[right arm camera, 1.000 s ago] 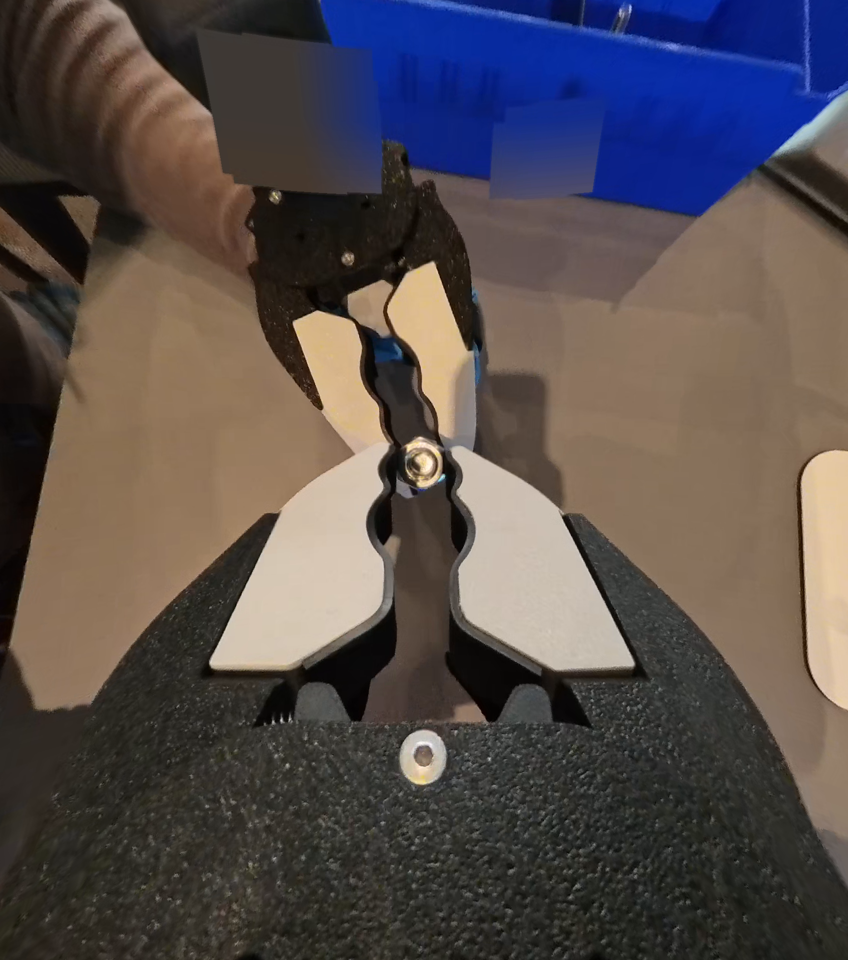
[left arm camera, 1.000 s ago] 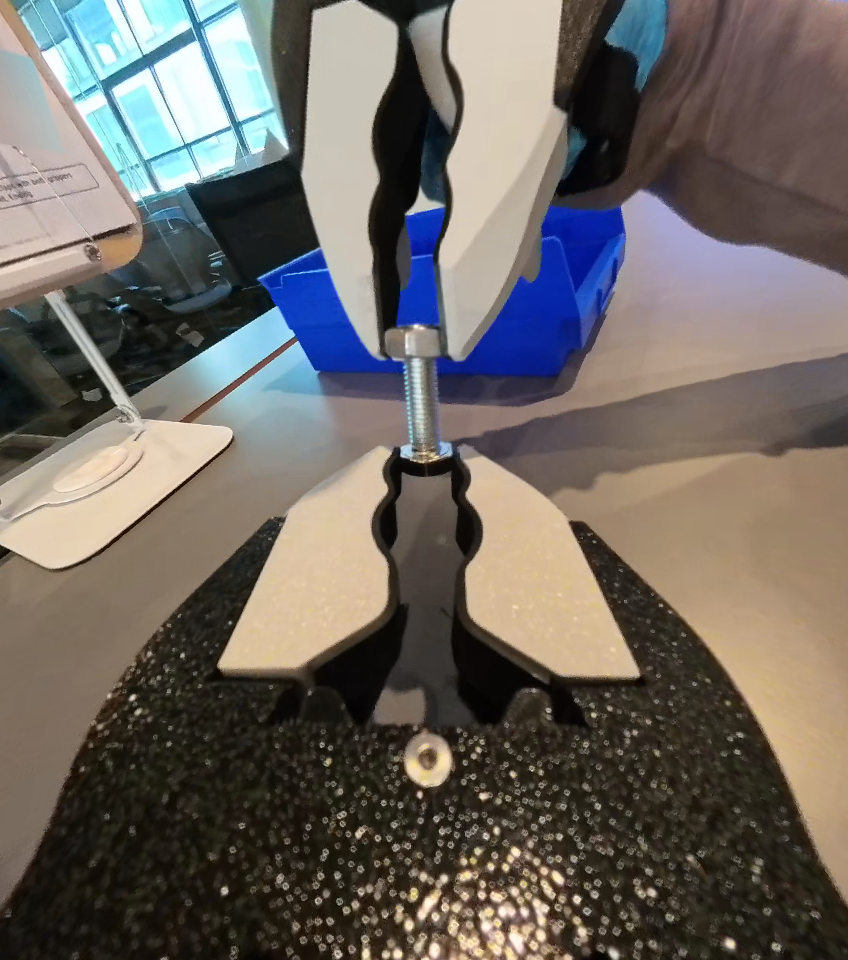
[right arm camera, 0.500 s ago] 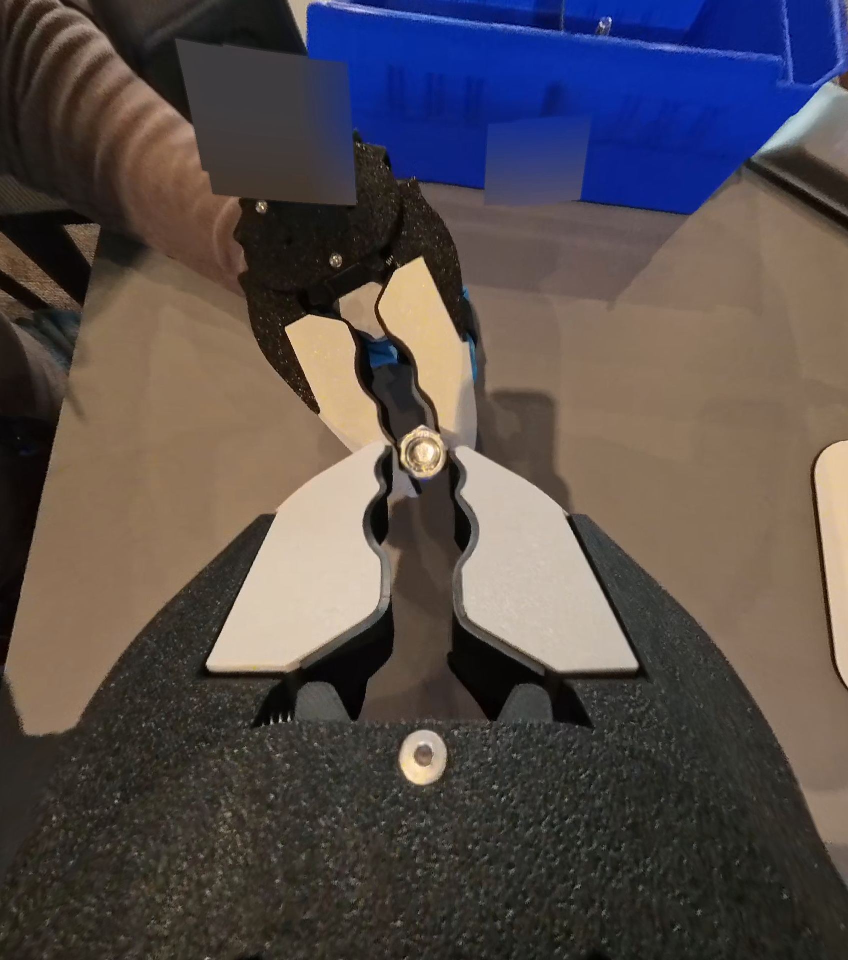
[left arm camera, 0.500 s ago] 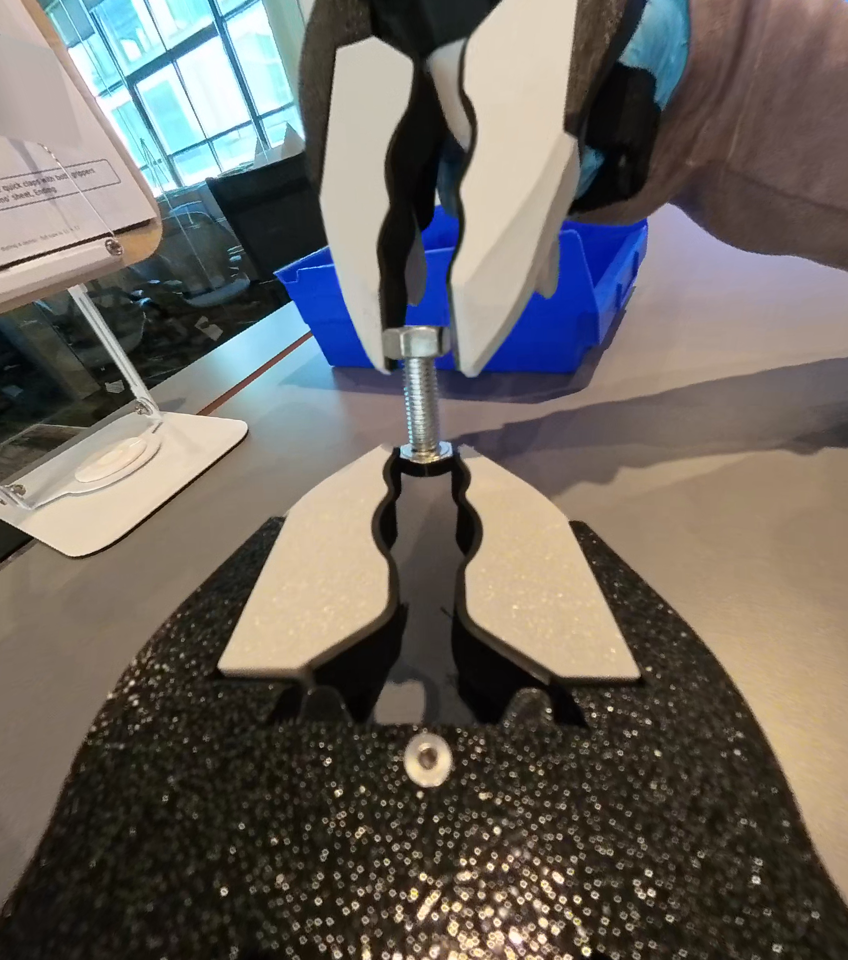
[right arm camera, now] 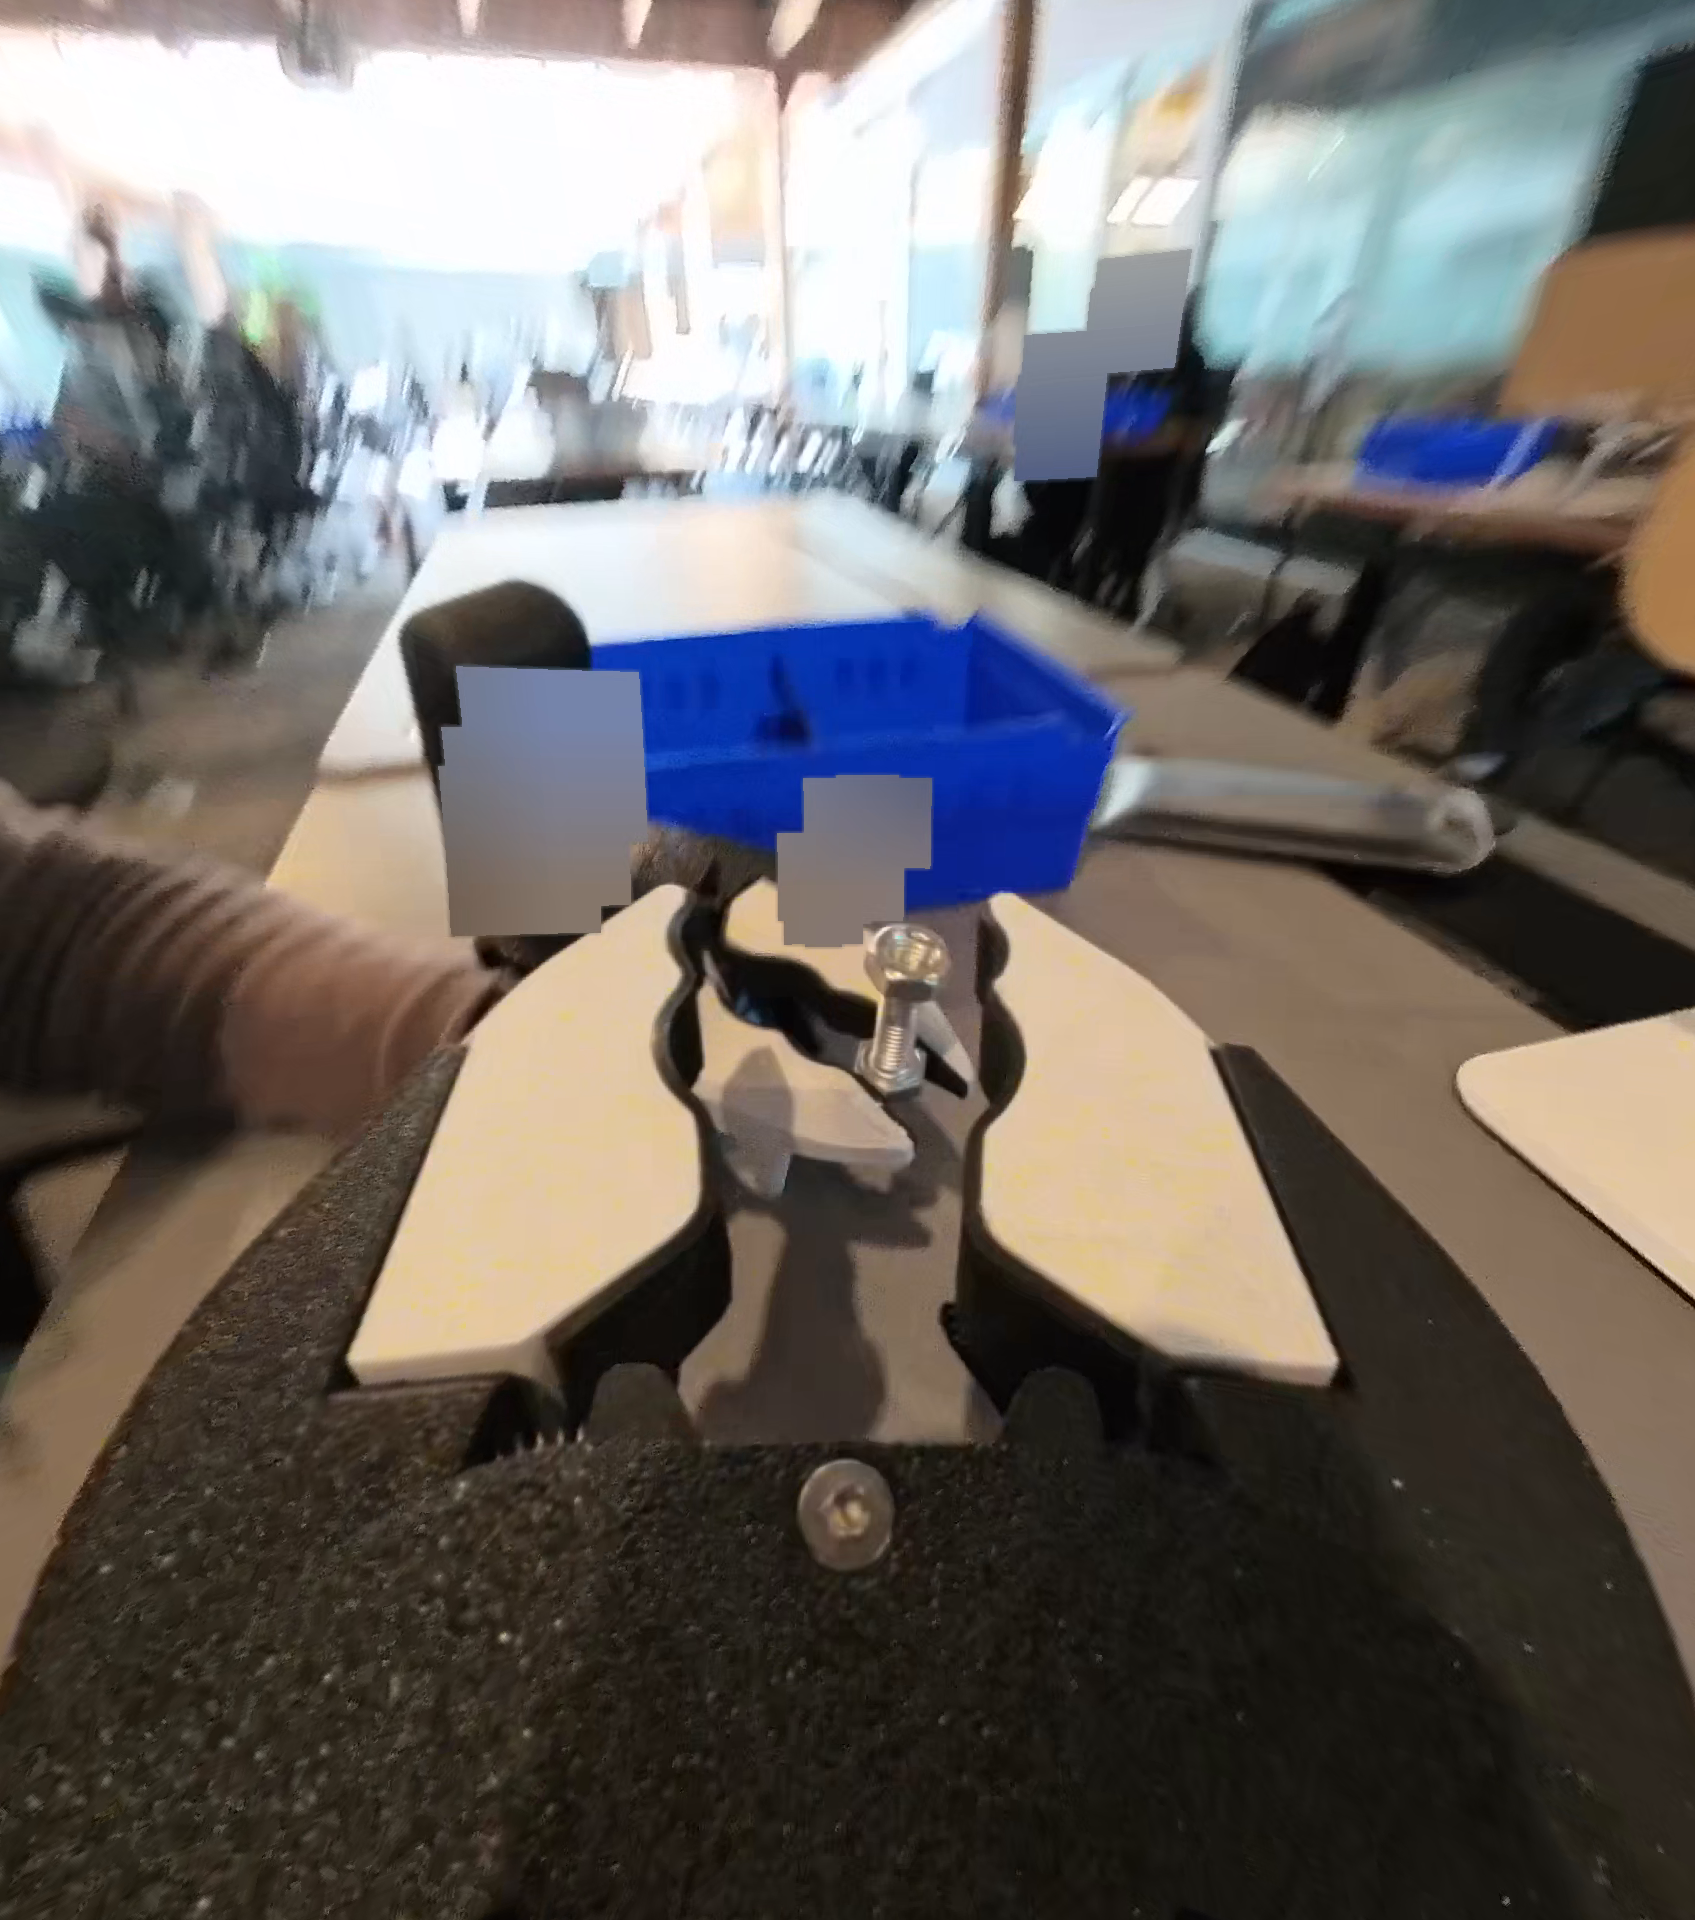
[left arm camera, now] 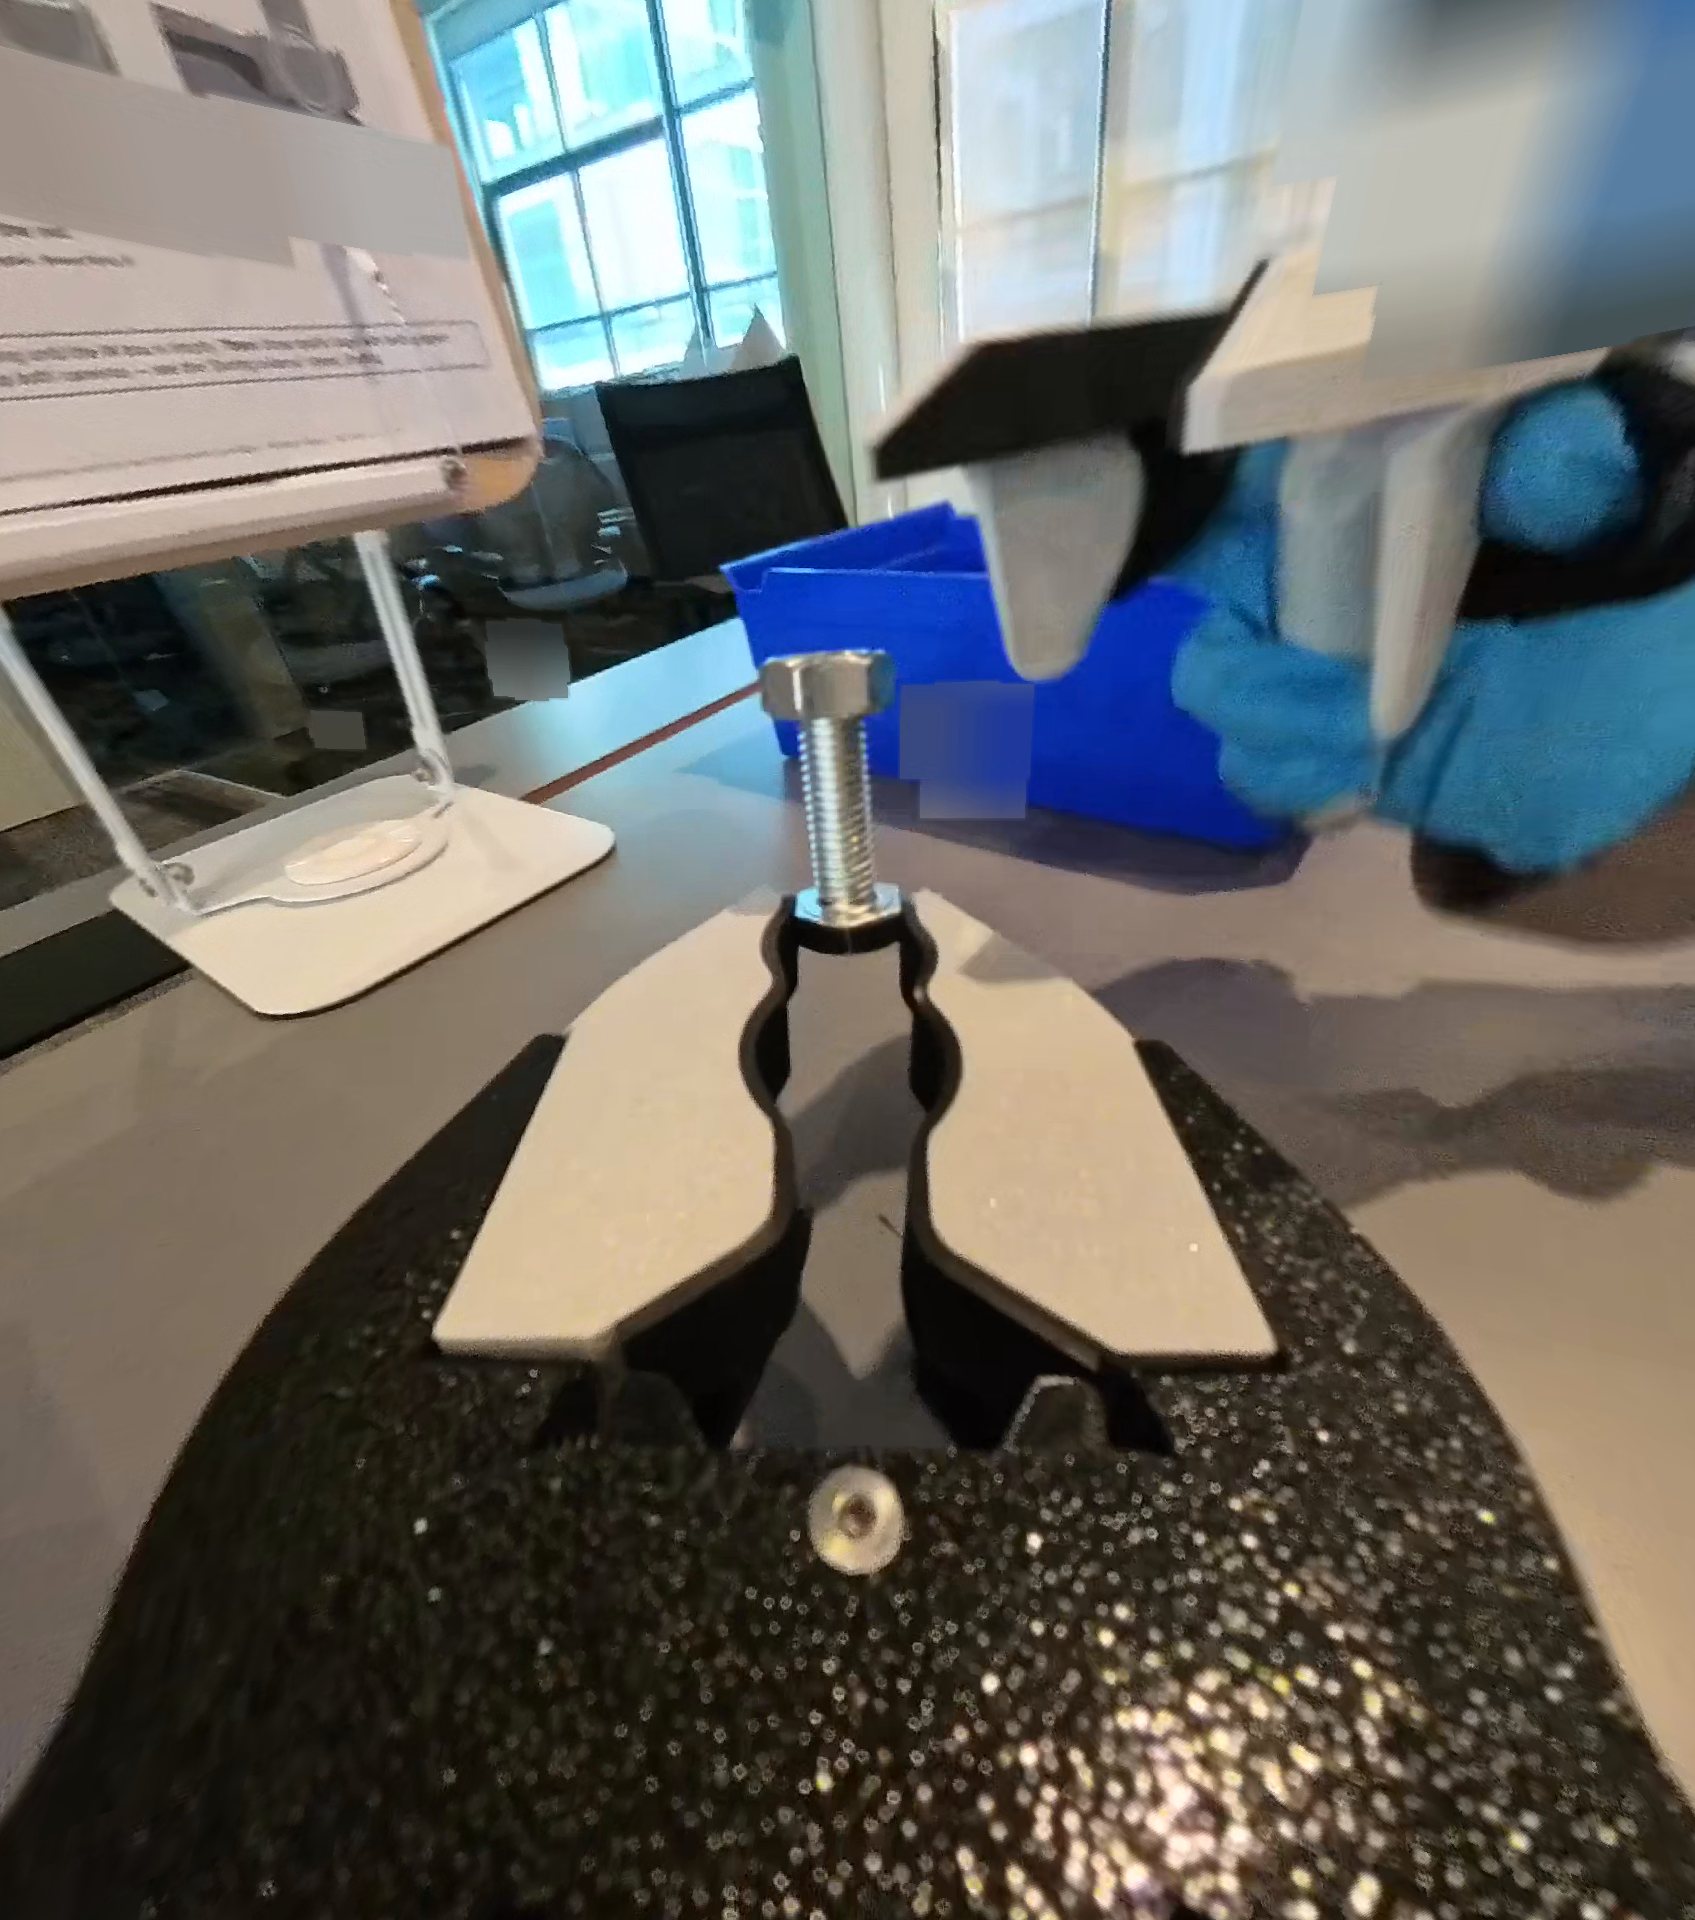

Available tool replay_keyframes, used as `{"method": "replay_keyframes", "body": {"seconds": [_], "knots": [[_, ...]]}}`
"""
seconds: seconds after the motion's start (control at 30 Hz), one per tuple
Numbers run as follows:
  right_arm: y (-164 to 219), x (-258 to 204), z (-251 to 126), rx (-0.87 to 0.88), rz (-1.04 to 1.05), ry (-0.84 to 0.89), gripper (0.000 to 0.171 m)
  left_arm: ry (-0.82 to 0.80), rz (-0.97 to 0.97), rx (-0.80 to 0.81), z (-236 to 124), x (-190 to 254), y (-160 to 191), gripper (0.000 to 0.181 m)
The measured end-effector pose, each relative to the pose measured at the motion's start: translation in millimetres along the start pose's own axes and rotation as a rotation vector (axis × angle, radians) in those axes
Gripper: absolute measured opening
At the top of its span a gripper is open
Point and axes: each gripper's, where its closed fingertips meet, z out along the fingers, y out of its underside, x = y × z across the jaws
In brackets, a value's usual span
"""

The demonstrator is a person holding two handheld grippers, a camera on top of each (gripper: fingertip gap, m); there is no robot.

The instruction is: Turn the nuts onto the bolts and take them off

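While I am watching through both wrist cameras, my left gripper [left arm camera: 848, 920] is clamping the nut [left arm camera: 848, 911] between its 2 fingertips, just above the grey table [left arm camera: 199, 1122]. The bolt [left arm camera: 835, 790] is standing upright out of that nut, threaded shaft exposed, hex head on top and free of any grip. My right gripper [left arm camera: 1207, 634] is hanging up and to the right of the bolt head, near it but not touching, fingers apart and holding nothing; it is blurred in the left wrist view. A blue-gloved hand [left arm camera: 1508, 717] is gripping its handle. In the right wrist view the bolt [right arm camera: 900, 1013] is showing between my spread fingers [right arm camera: 552, 1132], tilted slightly. The blue bin [right arm camera: 926, 769] is sitting on the table beyond the bolt. A white stand base [left arm camera: 375, 904] carrying a paper sheet is sitting to the left.
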Motion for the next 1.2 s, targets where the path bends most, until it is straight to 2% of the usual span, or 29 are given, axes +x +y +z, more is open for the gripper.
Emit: {"method": "replay_keyframes", "body": {"seconds": [0.07,0.17,0.2,0.33,0.5,0.73,1.2], "knots": [[1.4,4.2,-3.0,0.132,0.028,0.089,0.039,-0.002,-0.032,0.026,-2.1,-4.0,-2.9,0.018],[8.9,11.2,-2.9,0.138,0.041,0.164,0.039,-0.006,-0.047,0.034,-2.8,-6.7,-3.7,0.018],[7.4,13.1,-3.0,0.132,0.040,0.181,0.034,-0.008,-0.040,0.032,-2.5,-6.3,-3.4,0.018],[-0.8,23.1,-1.8,0.086,0.090,0.222,0.000,-0.019,0.032,0.016,-0.7,-2.1,-1.7,0.018],[-6.0,22.9,11.6,-0.089,0.100,0.183,0.000,-0.021,0.045,0.006,0.1,-1.3,-0.5,0.018],[19.7,21.9,27.5,-0.326,0.026,0.196,0.000,-0.028,0.046,0.002,-0.3,-2.6,0.0,0.018],[22.8,25.0,21.5,-0.304,0.030,0.221,0.000,-0.033,0.058,-0.014,0.8,-2.2,1.9,0.018]]}}
